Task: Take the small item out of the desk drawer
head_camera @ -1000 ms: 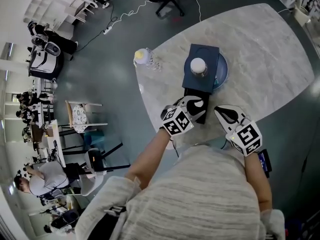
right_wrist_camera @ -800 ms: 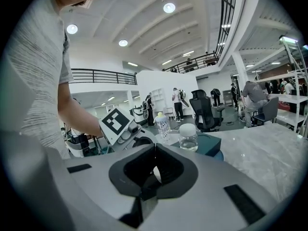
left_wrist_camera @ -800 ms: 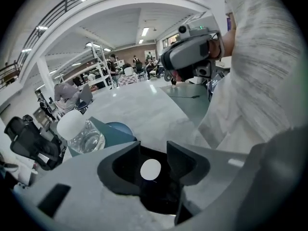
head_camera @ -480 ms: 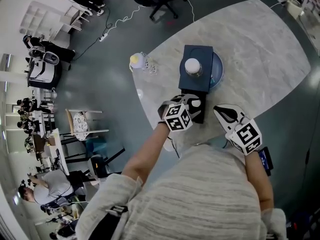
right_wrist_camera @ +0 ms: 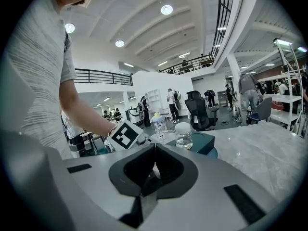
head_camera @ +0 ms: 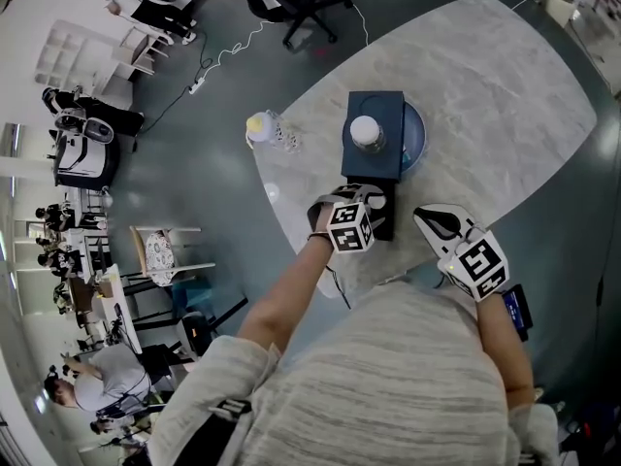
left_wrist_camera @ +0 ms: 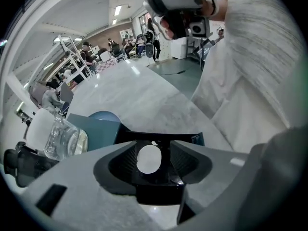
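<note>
A dark blue drawer box [head_camera: 373, 134] stands on the marble table [head_camera: 485, 95], and its black drawer [head_camera: 385, 221] is pulled out toward me. In the left gripper view a small white round item [left_wrist_camera: 148, 159] lies inside the drawer [left_wrist_camera: 159, 137]. My left gripper [left_wrist_camera: 153, 160] reaches down into the drawer with its jaws opening. The item sits between the pads, with a gap on its right side. The head view shows this left gripper [head_camera: 373, 202] over the drawer. My right gripper [head_camera: 439, 221] hovers right of the drawer, shut and empty, as the right gripper view also shows of that gripper [right_wrist_camera: 153, 170].
A glass jar with a white lid [head_camera: 365, 132] stands on top of the box, which rests on a blue plate [head_camera: 419, 142]. A baby bottle [head_camera: 262, 129] stands near the table's left edge. Office chairs, desks and people fill the room beyond.
My left gripper has edged forward and to the right over the open drawer, and its marker cube has turned. The right gripper has stayed where it was.
</note>
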The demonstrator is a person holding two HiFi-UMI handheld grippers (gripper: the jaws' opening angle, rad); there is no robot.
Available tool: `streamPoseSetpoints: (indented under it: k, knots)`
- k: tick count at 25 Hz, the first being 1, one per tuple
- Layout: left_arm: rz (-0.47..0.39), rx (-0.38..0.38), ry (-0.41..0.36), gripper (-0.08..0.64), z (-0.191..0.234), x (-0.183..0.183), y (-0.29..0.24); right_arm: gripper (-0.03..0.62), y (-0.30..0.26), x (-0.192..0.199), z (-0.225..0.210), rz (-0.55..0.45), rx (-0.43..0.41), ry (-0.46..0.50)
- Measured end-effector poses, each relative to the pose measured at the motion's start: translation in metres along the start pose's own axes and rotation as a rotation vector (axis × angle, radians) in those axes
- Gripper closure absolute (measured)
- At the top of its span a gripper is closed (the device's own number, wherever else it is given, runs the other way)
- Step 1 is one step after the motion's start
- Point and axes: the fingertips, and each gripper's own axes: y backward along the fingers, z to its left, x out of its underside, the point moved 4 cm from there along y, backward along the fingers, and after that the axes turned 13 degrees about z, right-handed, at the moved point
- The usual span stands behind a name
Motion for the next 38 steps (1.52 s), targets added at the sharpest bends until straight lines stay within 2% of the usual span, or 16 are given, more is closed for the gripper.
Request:
streamPoseSetpoints:
  k: [18, 24, 31, 38]
  knots:
    - [0.116, 0.034, -0.046, 0.338, 0.005, 0.003, -0.026, 0.581, 0.011, 0.006, -0.004, 0.003, 0.031, -0.018]
    - [0.153, 0.03, -0.054, 0.359, 0.006, 0.011, -0.037, 0.581, 0.011, 0.005, -0.007, 0.008, 0.037, -0.024]
    - [0.147, 0.053, -0.036, 0.377, 0.003, 0.01, -0.039, 0.581, 0.012, 0.006, -0.007, 0.017, 0.043, -0.023]
    - [0.128, 0.043, 0.004, 0.38, 0.002, 0.008, -0.034, 0.581, 0.012, 0.004, -0.005, 0.033, 0.037, -0.008]
